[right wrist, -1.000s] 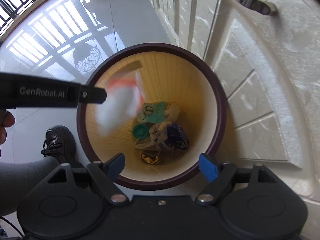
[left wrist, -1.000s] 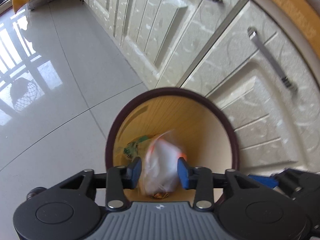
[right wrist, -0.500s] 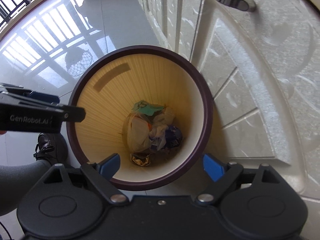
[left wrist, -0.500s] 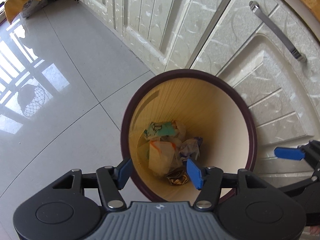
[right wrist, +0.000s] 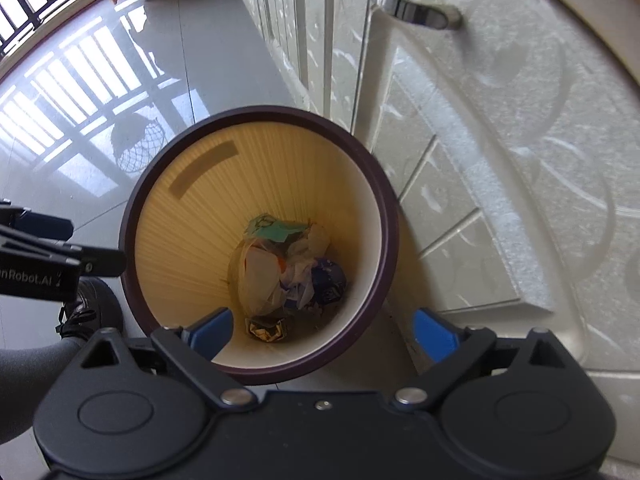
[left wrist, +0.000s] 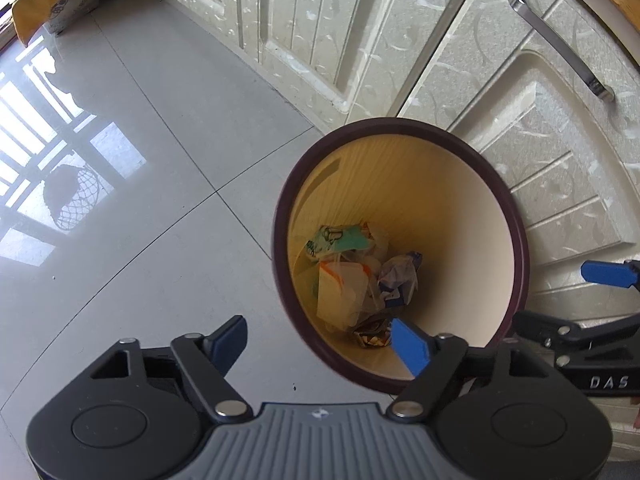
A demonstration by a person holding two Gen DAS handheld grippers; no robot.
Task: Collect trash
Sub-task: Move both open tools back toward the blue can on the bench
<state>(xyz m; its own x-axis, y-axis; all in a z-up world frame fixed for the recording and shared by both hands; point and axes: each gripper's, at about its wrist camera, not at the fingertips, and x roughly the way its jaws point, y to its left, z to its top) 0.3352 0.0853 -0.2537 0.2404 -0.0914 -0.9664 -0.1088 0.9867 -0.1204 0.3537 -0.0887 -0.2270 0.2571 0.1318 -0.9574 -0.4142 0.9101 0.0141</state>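
Glossy floor tiles (left wrist: 168,208) surround the bin (left wrist: 516,240); "DAS" marks the right gripper (right wrist: 320,334), "nRobot.AI" the left gripper (left wrist: 320,342), both jaws opening, empty.

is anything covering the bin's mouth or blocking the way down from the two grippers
Nothing visible does. The bin has no lid; its mouth lies bare below the left gripper and right gripper, both opening and empty.

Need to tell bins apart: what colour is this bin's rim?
The bin's rim is dark maroon, its inside pale yellow; the right wrist view shows it best.

Left gripper (left wrist: 320,344) opening, empty, above bin (left wrist: 516,232) w/ trash (left wrist: 352,272).
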